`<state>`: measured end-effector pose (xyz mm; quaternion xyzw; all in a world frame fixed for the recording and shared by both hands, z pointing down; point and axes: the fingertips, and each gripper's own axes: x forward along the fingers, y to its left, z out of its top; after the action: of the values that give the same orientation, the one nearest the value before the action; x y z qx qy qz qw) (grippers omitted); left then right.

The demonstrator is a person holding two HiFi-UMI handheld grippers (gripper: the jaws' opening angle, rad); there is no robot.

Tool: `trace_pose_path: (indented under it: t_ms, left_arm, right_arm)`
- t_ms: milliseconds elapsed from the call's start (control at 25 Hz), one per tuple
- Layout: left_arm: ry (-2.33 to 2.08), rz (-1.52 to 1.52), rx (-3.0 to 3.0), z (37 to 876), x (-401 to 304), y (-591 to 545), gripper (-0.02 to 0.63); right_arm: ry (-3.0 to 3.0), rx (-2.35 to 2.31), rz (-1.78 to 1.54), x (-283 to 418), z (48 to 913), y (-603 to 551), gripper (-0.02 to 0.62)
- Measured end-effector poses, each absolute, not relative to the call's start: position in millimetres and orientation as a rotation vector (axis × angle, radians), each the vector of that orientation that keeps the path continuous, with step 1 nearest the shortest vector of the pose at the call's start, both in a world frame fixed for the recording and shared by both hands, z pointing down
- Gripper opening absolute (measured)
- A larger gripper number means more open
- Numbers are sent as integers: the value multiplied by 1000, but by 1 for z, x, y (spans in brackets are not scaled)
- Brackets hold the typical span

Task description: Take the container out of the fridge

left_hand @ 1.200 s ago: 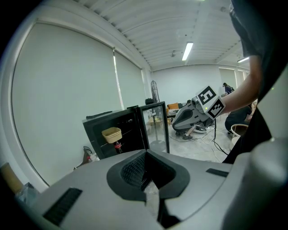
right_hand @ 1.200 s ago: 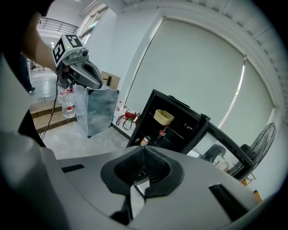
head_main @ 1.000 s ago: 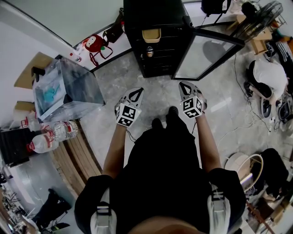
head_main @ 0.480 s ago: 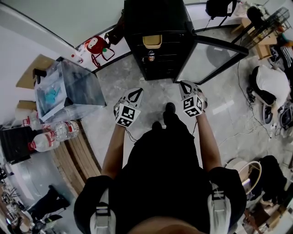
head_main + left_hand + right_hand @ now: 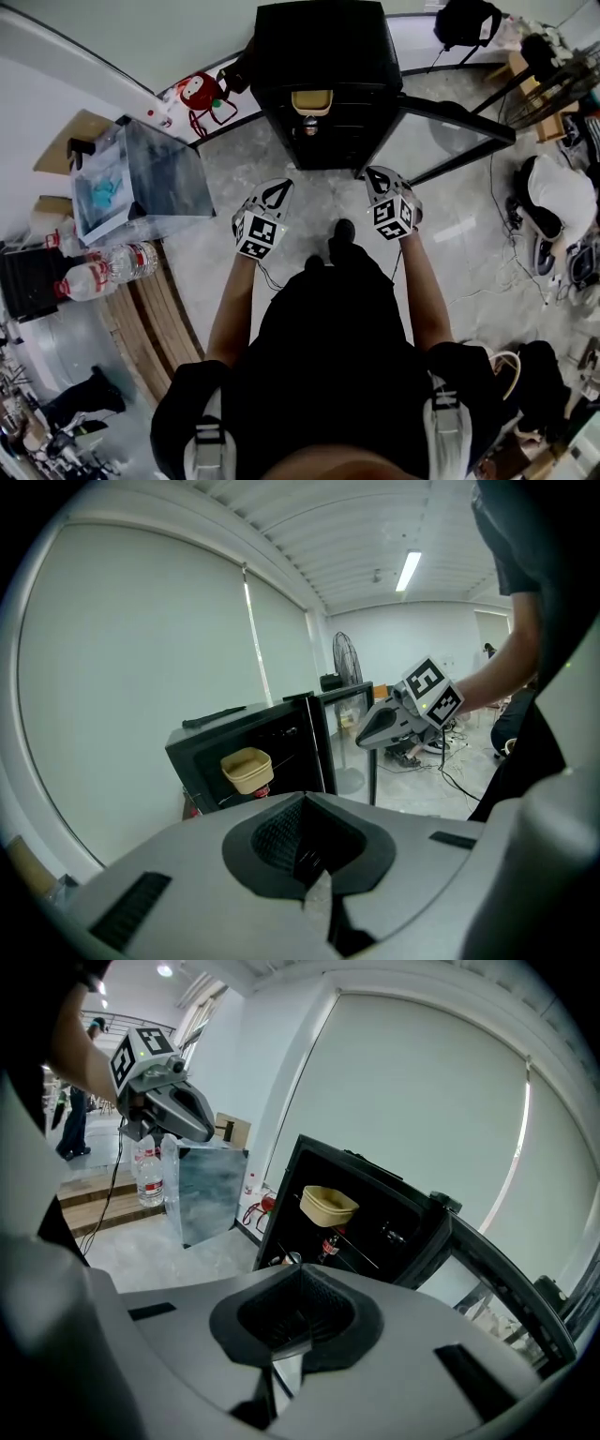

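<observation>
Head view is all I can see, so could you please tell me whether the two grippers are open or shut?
Observer: Both are shut and empty. The left gripper and the right gripper each have their jaws together, with nothing between them.
Operator: Thank you. What exactly is stored inside?
Observer: The beige container stands on the top shelf of the fridge, and a small bottle with a red label stands on the shelf below it.
</observation>
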<state>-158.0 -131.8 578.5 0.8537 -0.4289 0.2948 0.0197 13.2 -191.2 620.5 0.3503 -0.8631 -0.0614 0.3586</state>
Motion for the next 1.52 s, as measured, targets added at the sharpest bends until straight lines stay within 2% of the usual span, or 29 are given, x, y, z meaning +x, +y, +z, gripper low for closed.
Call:
trace_pose_path:
  t_ms: [920, 1520]
  left_arm:
    - [-1467, 967, 2538, 581, -137, -188, 18]
    - [-1418, 963, 2616, 579, -123, -224, 19]
  right_arm:
    - [-2324, 752, -152, 12, 640, -259, -2]
    - [-2294, 830, -139, 34, 637, -281, -2]
